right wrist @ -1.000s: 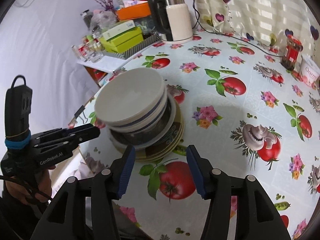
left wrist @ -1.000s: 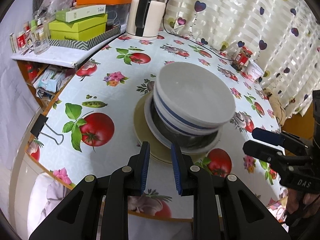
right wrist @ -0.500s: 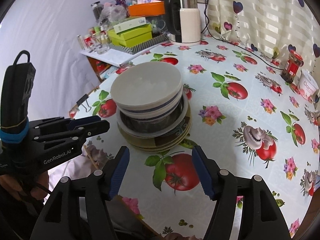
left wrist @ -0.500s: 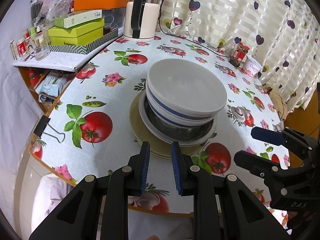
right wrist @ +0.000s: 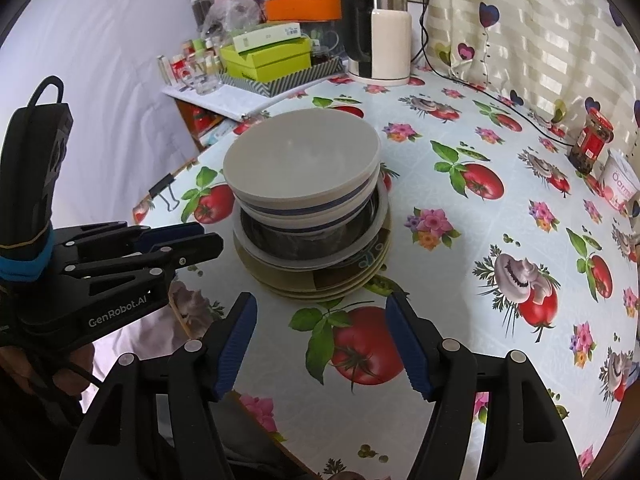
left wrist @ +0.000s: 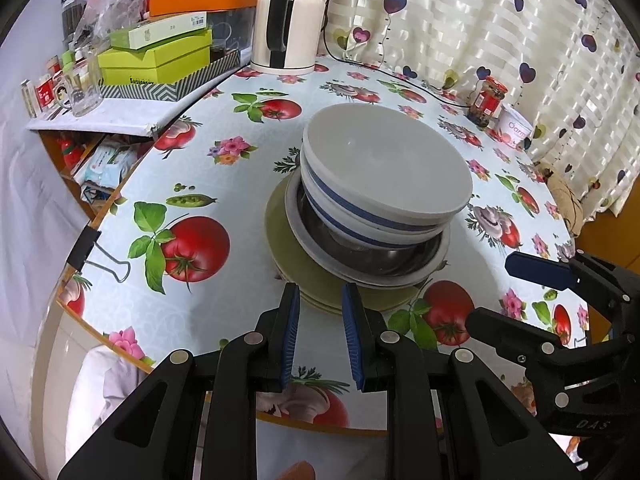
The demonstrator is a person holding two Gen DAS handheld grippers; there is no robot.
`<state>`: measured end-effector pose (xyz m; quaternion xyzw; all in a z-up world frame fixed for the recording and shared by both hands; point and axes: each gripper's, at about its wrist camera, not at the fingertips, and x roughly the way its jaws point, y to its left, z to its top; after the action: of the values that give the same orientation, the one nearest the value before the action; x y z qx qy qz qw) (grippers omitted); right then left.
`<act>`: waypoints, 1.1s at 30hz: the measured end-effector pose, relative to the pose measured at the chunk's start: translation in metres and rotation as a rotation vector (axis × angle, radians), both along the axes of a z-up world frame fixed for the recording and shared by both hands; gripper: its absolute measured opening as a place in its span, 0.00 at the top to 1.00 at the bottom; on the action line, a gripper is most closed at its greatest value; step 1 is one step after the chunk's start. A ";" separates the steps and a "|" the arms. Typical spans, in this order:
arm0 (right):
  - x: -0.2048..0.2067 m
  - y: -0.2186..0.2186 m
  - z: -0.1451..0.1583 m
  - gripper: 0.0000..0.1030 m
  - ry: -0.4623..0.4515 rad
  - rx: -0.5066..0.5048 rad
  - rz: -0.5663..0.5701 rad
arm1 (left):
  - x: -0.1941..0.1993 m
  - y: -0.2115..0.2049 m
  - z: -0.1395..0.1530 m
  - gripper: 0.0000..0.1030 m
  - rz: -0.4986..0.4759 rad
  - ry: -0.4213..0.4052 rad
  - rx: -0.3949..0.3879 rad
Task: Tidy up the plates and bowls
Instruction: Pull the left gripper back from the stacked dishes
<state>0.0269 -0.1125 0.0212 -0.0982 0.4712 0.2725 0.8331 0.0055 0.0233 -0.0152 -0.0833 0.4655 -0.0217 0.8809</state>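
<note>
White bowls (left wrist: 384,176) with blue stripes, tan plates (left wrist: 296,276), tablecloth (right wrist: 480,240) with red tomatoes and pink flowers, curtain (left wrist: 480,32) with purple hearts

"GenRobot.AI" on left claw (right wrist: 188,240) body; "DAS" on right claw (left wrist: 516,292); "Oarm…" on white tub (left wrist: 516,130).

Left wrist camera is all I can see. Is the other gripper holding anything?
Observer: No. The right gripper is open, and between its pads there is only the tablecloth.
Operator: Are the plates under the bowls all plain?
Observer: Not all. One plate has a dark pattern, on the side facing away from your camera.
Operator: Does my gripper have words on it?
Observer: Yes. The left gripper has GenRobot.AI printed on its side.
</note>
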 end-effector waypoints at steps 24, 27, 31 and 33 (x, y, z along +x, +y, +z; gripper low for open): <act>0.006 0.003 -0.015 0.33 0.021 -0.020 0.005 | 0.004 -0.001 -0.009 0.78 0.005 0.017 0.022; 0.006 0.003 -0.015 0.33 0.021 -0.020 0.004 | 0.004 -0.001 -0.009 0.78 0.005 0.016 0.024; 0.006 0.003 -0.015 0.33 0.020 -0.020 0.005 | 0.003 -0.001 -0.009 0.78 0.005 0.016 0.024; 0.006 0.003 -0.015 0.33 0.020 -0.020 0.006 | 0.003 -0.001 -0.009 0.78 0.005 0.016 0.025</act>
<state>0.0329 -0.1097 0.0057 -0.1053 0.4820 0.2710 0.8265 0.0088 0.0220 -0.0241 -0.0737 0.4726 -0.0128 0.8781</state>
